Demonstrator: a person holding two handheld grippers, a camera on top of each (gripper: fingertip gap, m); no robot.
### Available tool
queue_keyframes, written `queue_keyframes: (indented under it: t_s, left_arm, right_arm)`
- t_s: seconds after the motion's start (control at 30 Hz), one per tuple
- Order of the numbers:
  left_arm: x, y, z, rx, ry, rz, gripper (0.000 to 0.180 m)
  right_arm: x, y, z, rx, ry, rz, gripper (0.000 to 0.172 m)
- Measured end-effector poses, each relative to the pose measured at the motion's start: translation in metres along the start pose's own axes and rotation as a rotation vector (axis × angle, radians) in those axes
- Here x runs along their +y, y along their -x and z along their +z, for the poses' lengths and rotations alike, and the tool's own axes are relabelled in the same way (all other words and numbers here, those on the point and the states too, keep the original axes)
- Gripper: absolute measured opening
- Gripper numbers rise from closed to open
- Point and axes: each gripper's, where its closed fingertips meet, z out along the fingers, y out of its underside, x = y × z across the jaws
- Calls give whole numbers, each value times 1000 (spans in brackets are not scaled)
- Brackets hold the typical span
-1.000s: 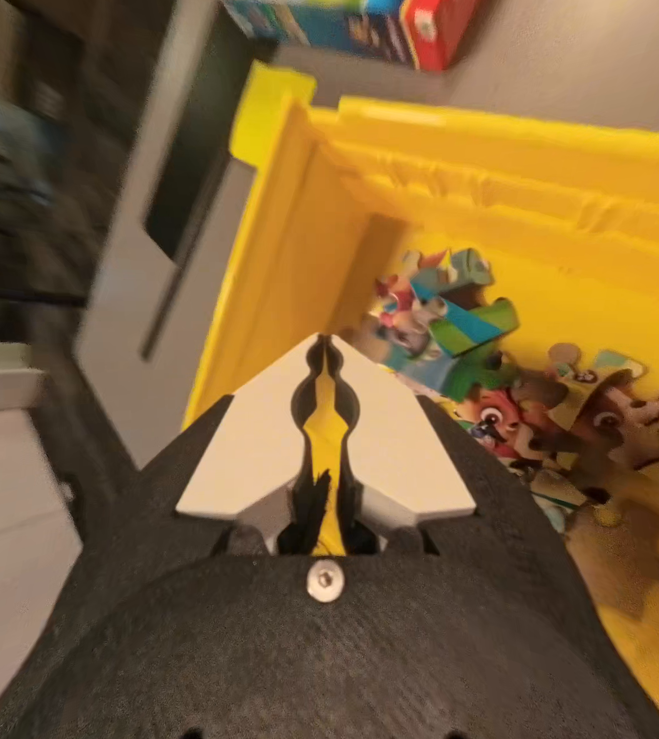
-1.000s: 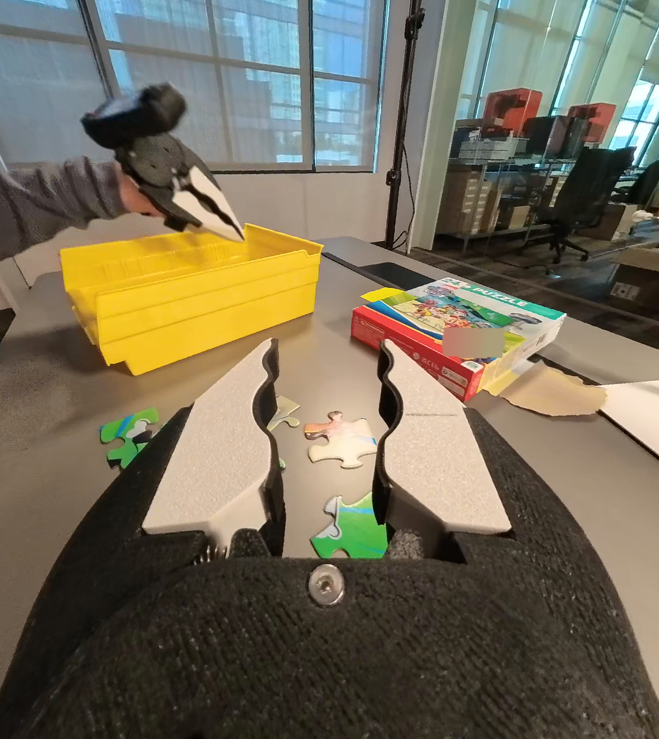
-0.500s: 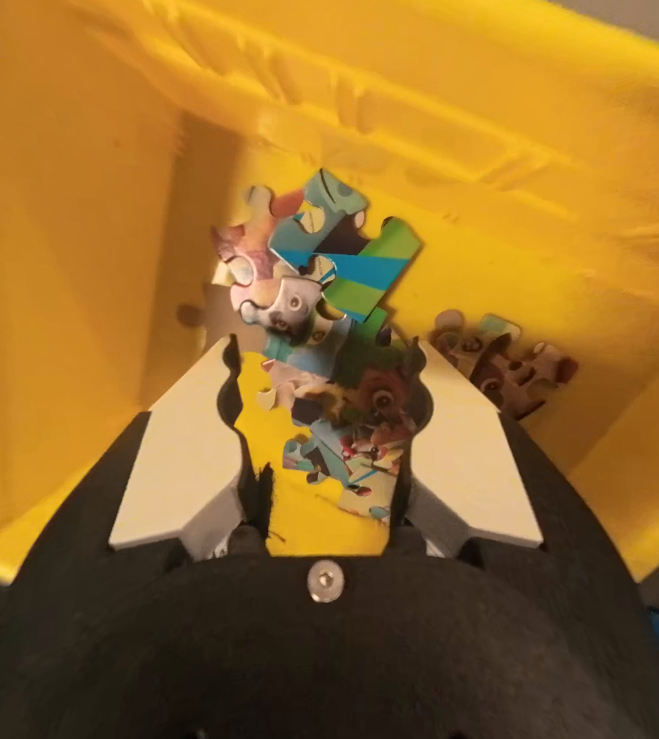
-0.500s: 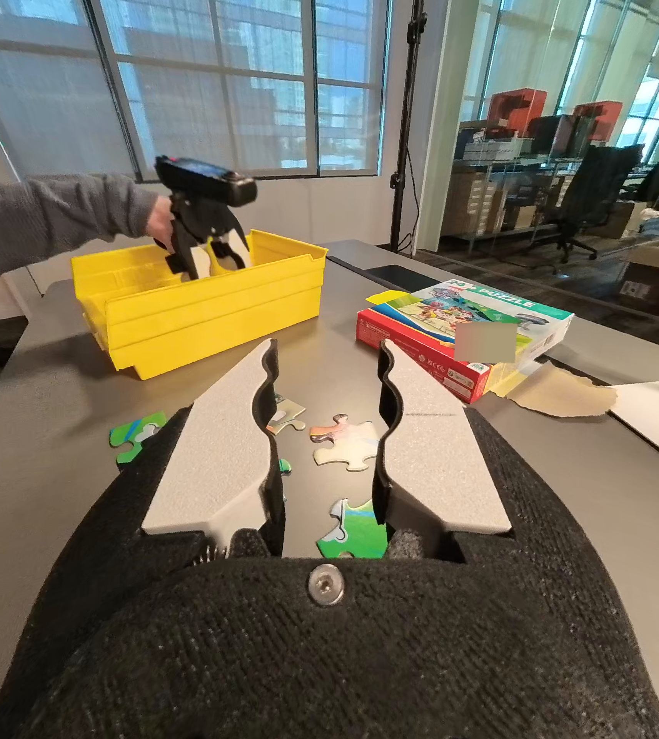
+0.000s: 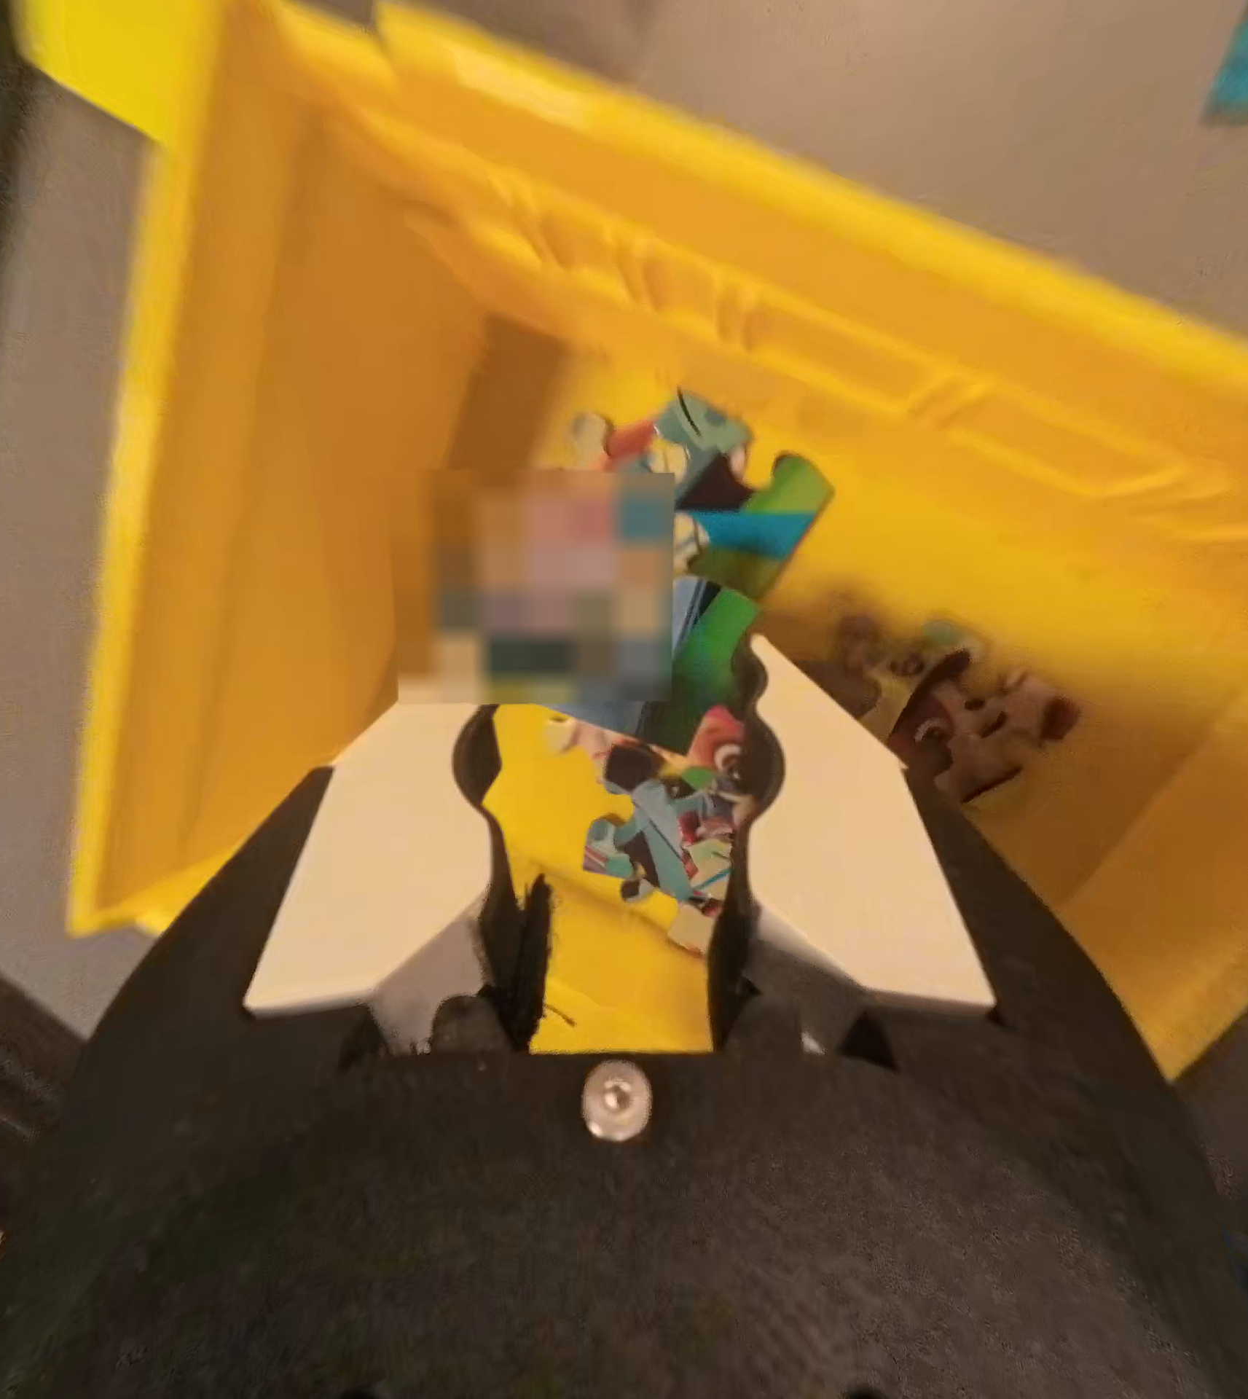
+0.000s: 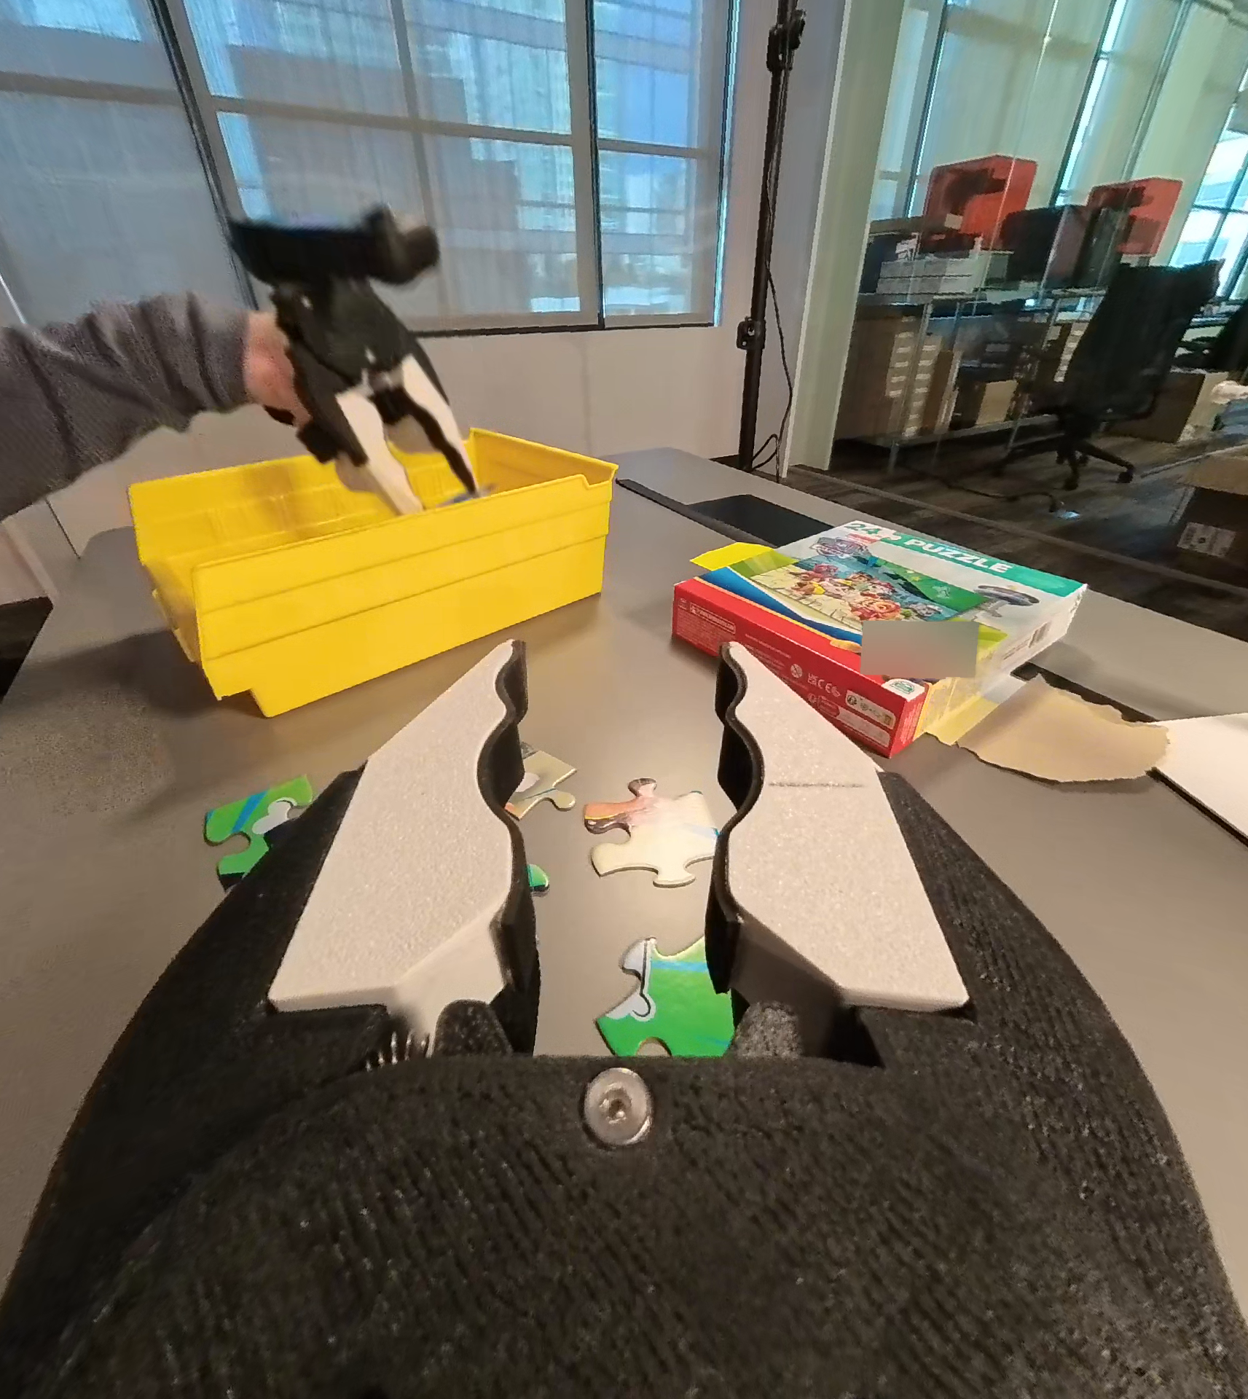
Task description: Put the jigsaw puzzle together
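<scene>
Right claw: the right gripper (image 6: 617,764), with grey wedge fingers on a black textured body, hangs over the grey tabletop (image 6: 113,870) with its jaws spread and nothing between the pads.
Under the right claw: a green-and-white cardboard puzzle piece (image 6: 670,1003) lies flat near the base of the fingers; a pale pink-and-white puzzle piece (image 6: 651,836) lies farther forward between the fingers, not touched.
Left of the right claw: a pale puzzle piece (image 6: 541,783) shows just past the left finger, and a green puzzle piece with a blue stripe (image 6: 253,821) lies beyond that finger's outer side.
Ahead right: a red-sided cardboard puzzle box with a picture lid (image 6: 878,628), with torn brown paper (image 6: 1060,738) beside it.
Ahead left: a yellow plastic bin (image 6: 393,598) on the table.
Left claw: the left gripper (image 5: 620,681) reaches into that bin, jaws apart and clamping nothing; the view is blurred.
In the bin: a heap of colourful puzzle pieces (image 5: 749,530) lies on the floor beneath and beyond the fingertips.
</scene>
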Motion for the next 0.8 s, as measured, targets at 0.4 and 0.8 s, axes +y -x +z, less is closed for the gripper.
queue_keyframes:
  t_s: [0.4,0.8]
  left_arm:
    - [-115,-97,-77,-23,-292,288,62]
    - [-108,-158,-37,195,-177,335,76]
  right_arm:
    - [-5,-1,-3,1,-18,1,49]
    - [-10,-4,-8,24,-41,-2,52]
